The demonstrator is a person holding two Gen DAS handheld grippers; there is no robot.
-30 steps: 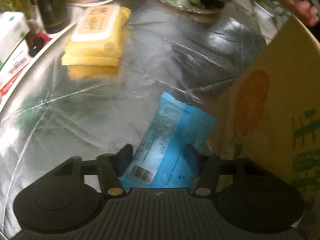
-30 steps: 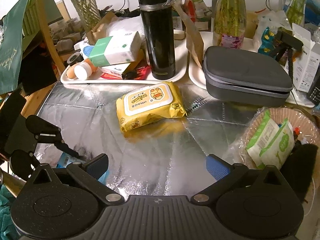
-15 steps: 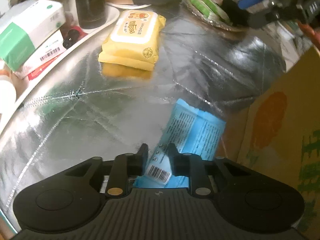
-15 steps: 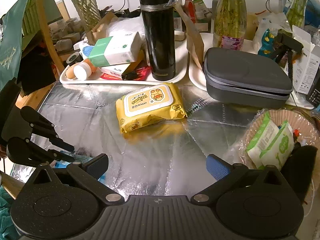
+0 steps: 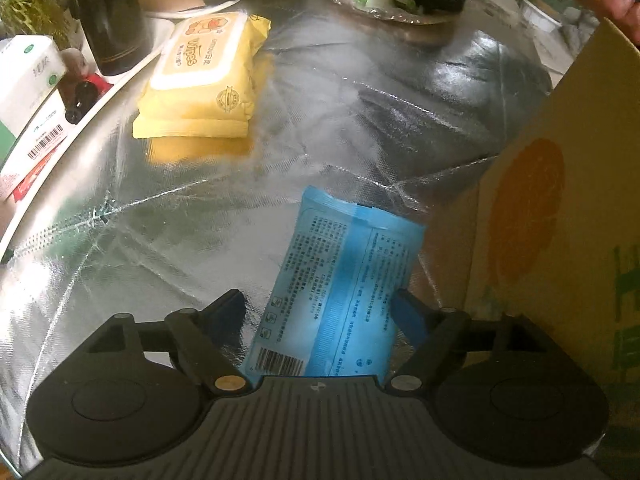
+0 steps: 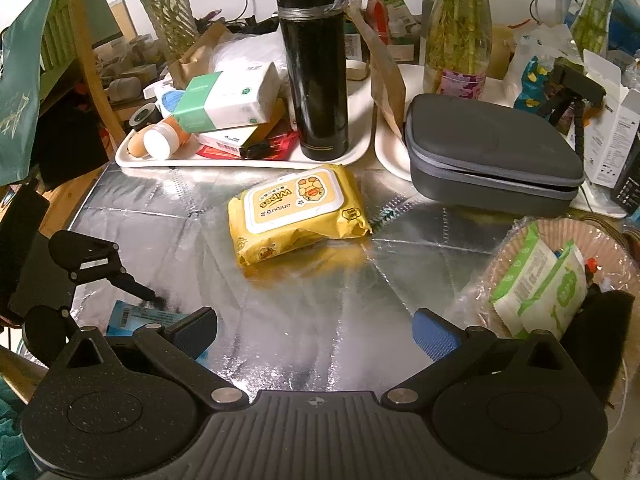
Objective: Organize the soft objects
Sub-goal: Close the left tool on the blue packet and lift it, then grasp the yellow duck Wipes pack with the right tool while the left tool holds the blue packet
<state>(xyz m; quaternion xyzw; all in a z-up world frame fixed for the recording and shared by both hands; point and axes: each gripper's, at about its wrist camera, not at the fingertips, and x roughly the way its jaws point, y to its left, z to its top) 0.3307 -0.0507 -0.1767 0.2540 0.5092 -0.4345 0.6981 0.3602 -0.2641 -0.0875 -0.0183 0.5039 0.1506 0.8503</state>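
A blue soft pack [image 5: 340, 280] lies flat on the silver foil table top, its barcode end between the fingers of my left gripper [image 5: 316, 308]. The jaws are opening: the left finger [image 5: 228, 304] stands clear of the pack and the right finger sits at its edge. The right wrist view shows this pack [image 6: 136, 314] at the lower left. A yellow wipes pack [image 5: 204, 76] lies further back, mid-table [image 6: 296, 208]. My right gripper [image 6: 316, 328] hovers open above bare foil with nothing between its fingers.
A cardboard box [image 5: 560, 240] stands right beside the blue pack. A wicker basket [image 6: 520, 228] at the right holds green-and-white packs [image 6: 536, 280]. Behind are white trays with a black flask [image 6: 316, 60], tissue boxes and a grey case [image 6: 492, 156]. A hand [image 5: 616, 4] shows at the top right.
My left gripper's jaws were pinched close on the blue pack's end half a second ago and now stand spread wide around it. The right gripper has stayed put.
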